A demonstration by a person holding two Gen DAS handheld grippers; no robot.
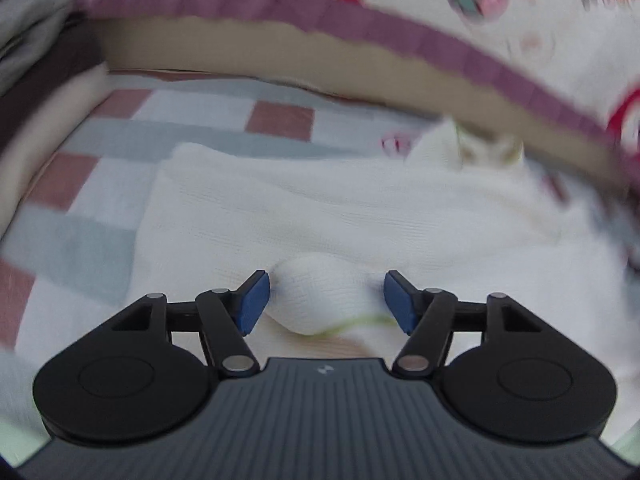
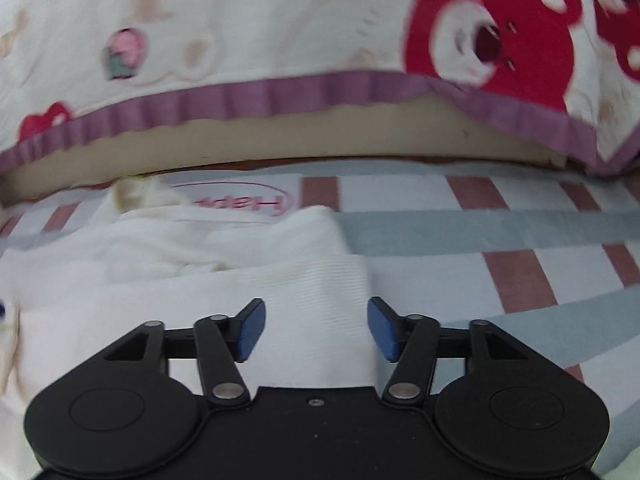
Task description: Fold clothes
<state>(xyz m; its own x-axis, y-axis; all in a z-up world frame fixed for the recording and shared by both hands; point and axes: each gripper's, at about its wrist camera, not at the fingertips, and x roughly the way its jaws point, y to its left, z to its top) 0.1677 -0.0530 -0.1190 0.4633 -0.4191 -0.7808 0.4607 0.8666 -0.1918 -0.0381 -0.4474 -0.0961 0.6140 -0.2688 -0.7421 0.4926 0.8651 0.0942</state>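
One white garment [image 1: 360,216] spread flat on a checked sheet [image 1: 120,152] of red-brown, grey-blue and white squares, its ribbed cloth rumpled toward the far edge. Left gripper [image 1: 326,304] low over the near part of the garment, two blue pads [image 1: 252,304] apart, a rounded bump of white cloth between them, touching the left pad or just beside it and clear of the right one: released, not clamped. Right gripper [image 2: 316,330] over the garment's right edge, two blue pads [image 2: 382,328] spread wide, flat cloth lying under the gap, nothing pinched: released too. Beyond the garment, one cream quilt [image 2: 240,32] with a pleated purple border [image 2: 280,92], printed with red bears, three at least in the right view, and one small pink strawberry. Under the border, one tan band [image 2: 320,136]. At far left in the left view, grey folded cloth [image 1: 28,28], blurred.
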